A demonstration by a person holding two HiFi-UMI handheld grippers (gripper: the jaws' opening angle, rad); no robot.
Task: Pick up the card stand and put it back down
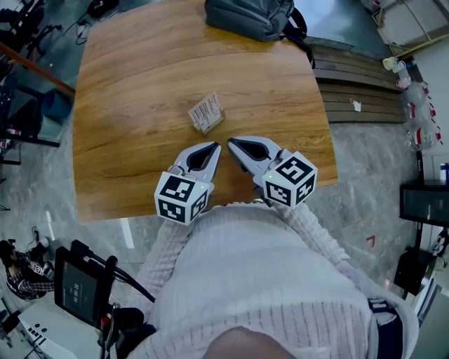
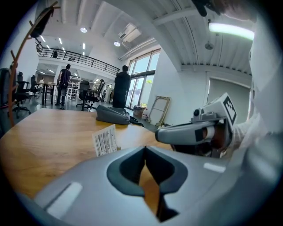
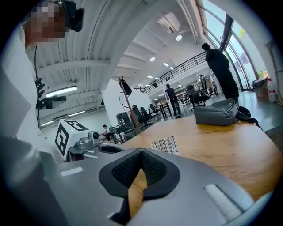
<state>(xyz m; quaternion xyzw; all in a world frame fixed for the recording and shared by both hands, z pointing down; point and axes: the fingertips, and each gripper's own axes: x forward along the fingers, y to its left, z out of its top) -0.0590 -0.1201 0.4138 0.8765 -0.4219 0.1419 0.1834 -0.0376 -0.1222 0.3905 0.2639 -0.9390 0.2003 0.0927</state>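
The left tongs (image 1: 215, 146) and right tongs (image 1: 231, 141) were clenched empty — pushed forward unopened, they could knock the card stand (image 1: 206, 113) over.

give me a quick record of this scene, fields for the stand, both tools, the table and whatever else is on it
card stand: standing near the table's middle, touched by neither tool
left tool: shut, empty, short of the stand
right tool: shut, empty, tip close beside the left tool's
table: wooden
bag: grey, at the far edge
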